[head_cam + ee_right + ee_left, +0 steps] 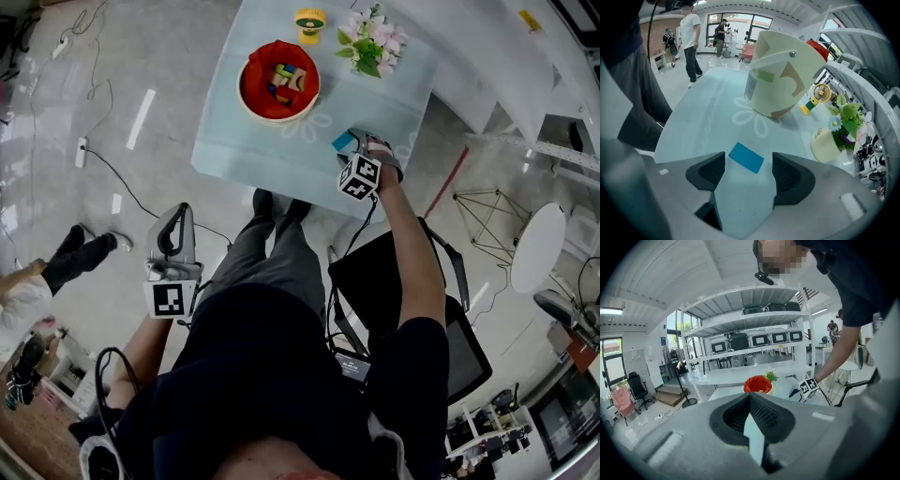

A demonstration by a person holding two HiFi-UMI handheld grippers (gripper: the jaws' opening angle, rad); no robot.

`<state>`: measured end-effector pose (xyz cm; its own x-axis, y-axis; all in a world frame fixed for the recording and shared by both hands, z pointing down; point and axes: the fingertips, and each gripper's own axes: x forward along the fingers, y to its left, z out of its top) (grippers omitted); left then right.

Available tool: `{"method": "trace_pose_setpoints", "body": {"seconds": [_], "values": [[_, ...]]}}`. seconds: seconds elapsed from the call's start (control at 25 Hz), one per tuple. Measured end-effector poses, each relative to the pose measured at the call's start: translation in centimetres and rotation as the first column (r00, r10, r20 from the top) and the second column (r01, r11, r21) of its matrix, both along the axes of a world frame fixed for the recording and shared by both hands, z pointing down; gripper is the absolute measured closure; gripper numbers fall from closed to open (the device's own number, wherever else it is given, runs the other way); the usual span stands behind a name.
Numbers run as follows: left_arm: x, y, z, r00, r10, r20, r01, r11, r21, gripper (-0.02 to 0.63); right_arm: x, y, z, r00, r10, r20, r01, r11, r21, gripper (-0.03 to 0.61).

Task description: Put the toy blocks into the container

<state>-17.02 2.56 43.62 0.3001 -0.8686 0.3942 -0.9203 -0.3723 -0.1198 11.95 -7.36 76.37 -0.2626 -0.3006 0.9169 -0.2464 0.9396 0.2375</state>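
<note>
While several toy blocks [284,82] lay inside the red-lined container [255,61], one flat blue block [344,142] lay on the pale tabletop [234,141] near its front edge, well apart from the container. The right gripper view showed that blue block [746,157] resting flat on the surface, just ahead of the jaw tips and in line with the gap between them, with neither pad touching it. The right gripper [749,173] pointed steeply down at the tabletop, and its jaws stood wide apart and held nothing. From this side the container [780,79] appeared as a cream tub with a band handle, farther back on the tabletop. Beyond it stood a small yellow toy fan [816,96] and a pot of flowers [843,122], both toward the far edge.

From above, the right gripper [361,145] sat over the front edge of the tabletop, at the end of an outstretched arm. The left gripper [173,234] was held off the tabletop, over the floor [94,206] beside the person's leg [272,253]. Its own view showed the left gripper [750,397] with its jaws closed together and empty.
</note>
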Motion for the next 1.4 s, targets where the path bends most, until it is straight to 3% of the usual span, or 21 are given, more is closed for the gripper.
{"method": "trace_pose_setpoints", "body": {"seconds": [0.6, 1.4], "values": [[-0.2, -0.2, 0.9, 1.000, -0.022, 0.007, 0.022, 0.999, -0.023, 0.614, -0.3, 0.1, 2.2, 0.987, -0.161, -0.014, 0.159, 0.983, -0.089, 0.282], [-0.2, -1.1, 1.2, 0.999, -0.033, 0.006, 0.033, 0.999, -0.039, 0.614, -0.2, -0.2, 2.3, 0.975, -0.223, -0.004, 0.217, 0.956, -0.198, 0.305]]}}
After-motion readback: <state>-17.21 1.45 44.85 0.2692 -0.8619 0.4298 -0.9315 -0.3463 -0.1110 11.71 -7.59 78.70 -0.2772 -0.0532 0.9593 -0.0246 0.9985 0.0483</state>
